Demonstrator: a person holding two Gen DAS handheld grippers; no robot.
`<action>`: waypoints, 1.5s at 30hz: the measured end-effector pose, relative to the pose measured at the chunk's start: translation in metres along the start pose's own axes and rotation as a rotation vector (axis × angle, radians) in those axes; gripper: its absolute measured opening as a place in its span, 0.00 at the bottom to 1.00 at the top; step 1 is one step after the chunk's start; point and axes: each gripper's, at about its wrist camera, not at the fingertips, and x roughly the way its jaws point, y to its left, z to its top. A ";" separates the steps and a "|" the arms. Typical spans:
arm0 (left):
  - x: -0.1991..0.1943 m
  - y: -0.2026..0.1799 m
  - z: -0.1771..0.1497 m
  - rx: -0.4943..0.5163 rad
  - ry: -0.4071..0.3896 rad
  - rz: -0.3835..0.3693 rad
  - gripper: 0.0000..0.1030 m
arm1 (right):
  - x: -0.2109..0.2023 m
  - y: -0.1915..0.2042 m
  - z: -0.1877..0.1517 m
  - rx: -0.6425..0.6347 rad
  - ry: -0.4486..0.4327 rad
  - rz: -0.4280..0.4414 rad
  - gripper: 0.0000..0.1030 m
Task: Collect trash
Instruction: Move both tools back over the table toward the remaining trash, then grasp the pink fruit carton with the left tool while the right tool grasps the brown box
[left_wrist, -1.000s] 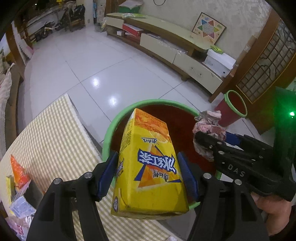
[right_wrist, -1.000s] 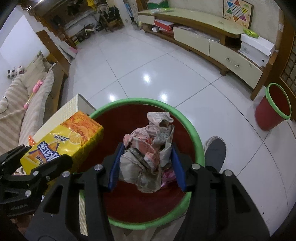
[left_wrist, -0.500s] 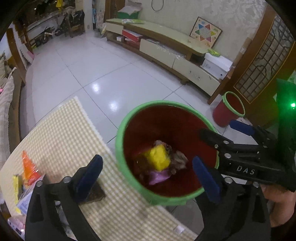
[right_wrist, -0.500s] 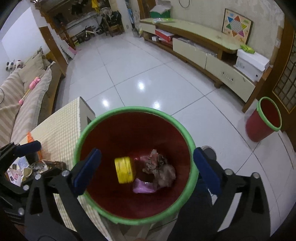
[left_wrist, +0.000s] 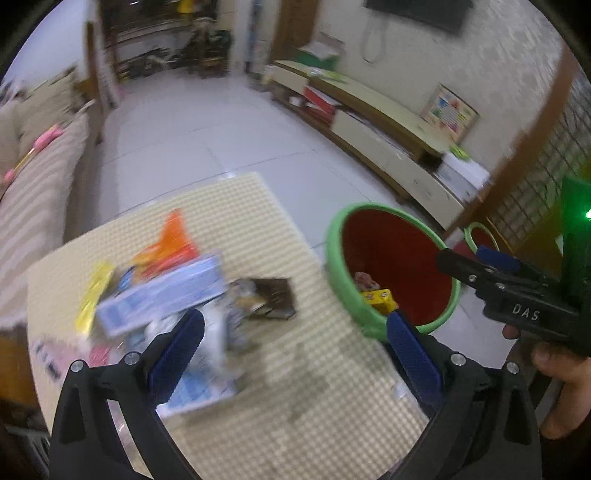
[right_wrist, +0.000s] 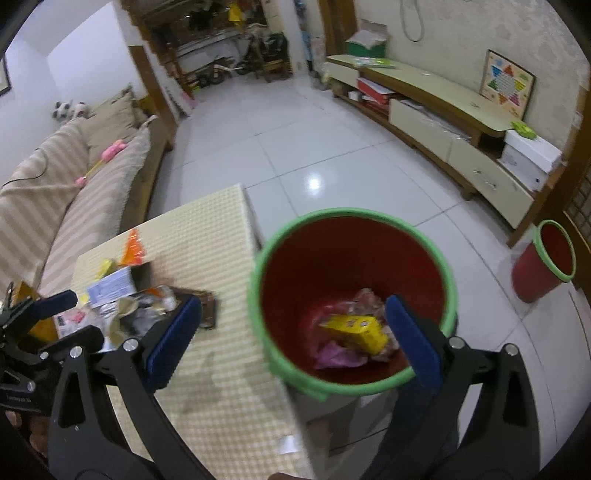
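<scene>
Right wrist view: both claws released above the bench and bin.
Yellow carton (right_wrist: 356, 330) and crumpled wrapper (right_wrist: 365, 301) lie at the bottom of the red bin (right_wrist: 351, 386), lower centre of frame. Right claw (right_wrist: 291, 341) and left claw (left_wrist: 295, 350) gape wide, nothing between their pads. More trash (left_wrist: 162, 295) lies piled on the checked bench (left_wrist: 314, 406), left of the bin.

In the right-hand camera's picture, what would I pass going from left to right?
Striped sofa → checked table with its litter pile → green-rimmed bin holding a yellow carton → second, smaller bin on the floor.
</scene>
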 end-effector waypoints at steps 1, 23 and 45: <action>-0.006 0.008 -0.004 -0.024 -0.007 0.011 0.92 | 0.000 0.006 -0.001 -0.008 0.002 0.009 0.95; -0.079 0.188 -0.101 -0.482 -0.101 0.162 0.92 | 0.041 0.129 -0.030 -0.229 0.068 0.103 0.95; -0.007 0.238 -0.096 -0.628 0.038 0.208 0.92 | 0.119 0.148 -0.046 -0.616 0.150 -0.116 0.95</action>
